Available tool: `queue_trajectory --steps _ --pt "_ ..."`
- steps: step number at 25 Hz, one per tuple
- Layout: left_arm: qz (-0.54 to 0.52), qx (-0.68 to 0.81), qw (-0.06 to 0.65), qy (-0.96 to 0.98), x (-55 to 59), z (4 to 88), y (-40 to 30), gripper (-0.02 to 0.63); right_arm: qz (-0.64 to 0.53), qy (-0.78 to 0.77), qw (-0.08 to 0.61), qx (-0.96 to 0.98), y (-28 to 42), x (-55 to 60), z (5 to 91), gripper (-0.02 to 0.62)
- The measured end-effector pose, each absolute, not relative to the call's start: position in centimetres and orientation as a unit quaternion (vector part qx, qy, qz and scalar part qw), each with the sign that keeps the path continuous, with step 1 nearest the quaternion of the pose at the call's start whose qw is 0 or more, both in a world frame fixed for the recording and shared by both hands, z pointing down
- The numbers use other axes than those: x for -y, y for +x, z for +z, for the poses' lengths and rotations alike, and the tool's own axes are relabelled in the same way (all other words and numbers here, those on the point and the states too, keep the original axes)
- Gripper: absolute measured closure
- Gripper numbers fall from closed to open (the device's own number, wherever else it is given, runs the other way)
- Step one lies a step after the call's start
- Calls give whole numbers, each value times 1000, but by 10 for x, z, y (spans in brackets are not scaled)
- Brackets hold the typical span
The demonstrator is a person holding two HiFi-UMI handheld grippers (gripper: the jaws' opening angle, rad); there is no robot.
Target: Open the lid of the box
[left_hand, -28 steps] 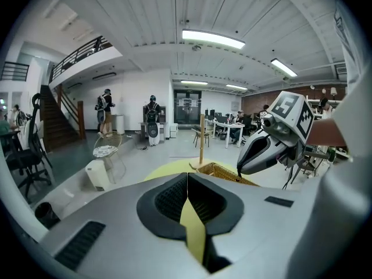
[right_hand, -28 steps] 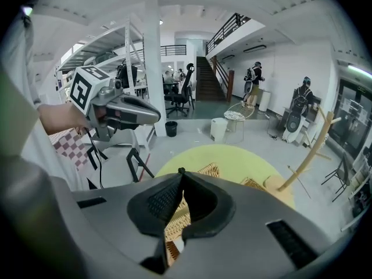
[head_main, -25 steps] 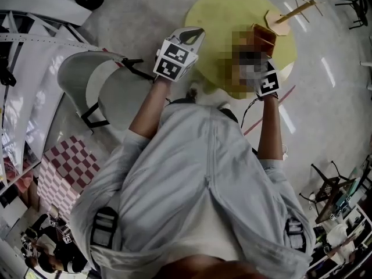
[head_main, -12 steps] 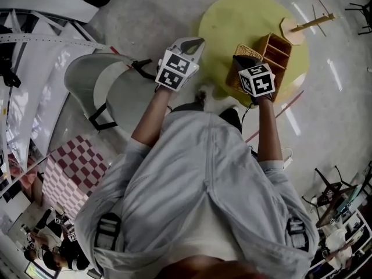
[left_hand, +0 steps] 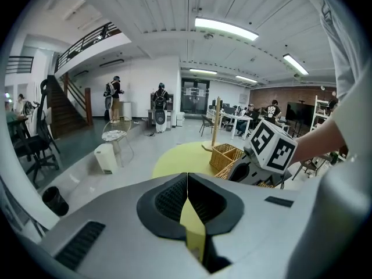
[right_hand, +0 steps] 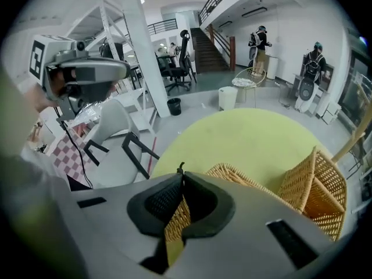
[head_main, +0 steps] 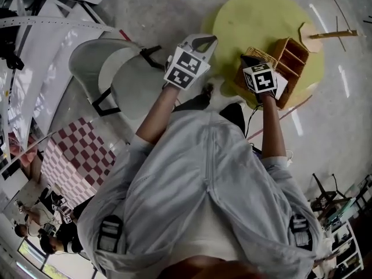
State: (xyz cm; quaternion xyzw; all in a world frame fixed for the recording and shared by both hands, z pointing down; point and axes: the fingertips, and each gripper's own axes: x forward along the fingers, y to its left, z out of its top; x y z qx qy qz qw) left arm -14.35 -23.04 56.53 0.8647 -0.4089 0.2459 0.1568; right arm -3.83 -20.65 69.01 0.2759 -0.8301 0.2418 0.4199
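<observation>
A wicker box (head_main: 293, 54) with open compartments stands on the round yellow table (head_main: 250, 16). Its flat woven lid (right_hand: 244, 176) is swung out from the box (right_hand: 317, 193) toward me. My right gripper (right_hand: 182, 176) is shut at the lid's near edge, where a small black loop (right_hand: 181, 167) sticks up between its tips. In the head view this gripper (head_main: 249, 61) sits over the lid (head_main: 263, 57). My left gripper (head_main: 204, 39) hovers left of the box over the table's edge; its jaws (left_hand: 187, 182) are shut with nothing in them.
A white chair (head_main: 110, 74) with black straps stands left of the table, by my left arm. A wooden stand (head_main: 331, 35) rises at the table's far right. White shelving and a checkered cloth (head_main: 75, 156) lie to the left. People stand far across the hall.
The head view has drifted, so the table and box sit further right. The right gripper stays shut at the lid's edge. The left gripper keeps its place beside it.
</observation>
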Motion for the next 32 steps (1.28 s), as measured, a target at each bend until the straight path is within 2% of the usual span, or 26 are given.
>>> queue_trajectory --steps 6,15,25,32 --pt "255 415 168 857 223 581 -153 577 239 280 440 819 -44 213 709 566" --pt "251 408 162 863 230 575 -154 577 259 307 408 820 -45 224 689 520" --pt "214 359 102 903 261 517 -101 577 187 427 298 833 9 255 556 549" --pt "171 318 35 932 285 454 -41 577 101 536 236 804 87 263 449 571"
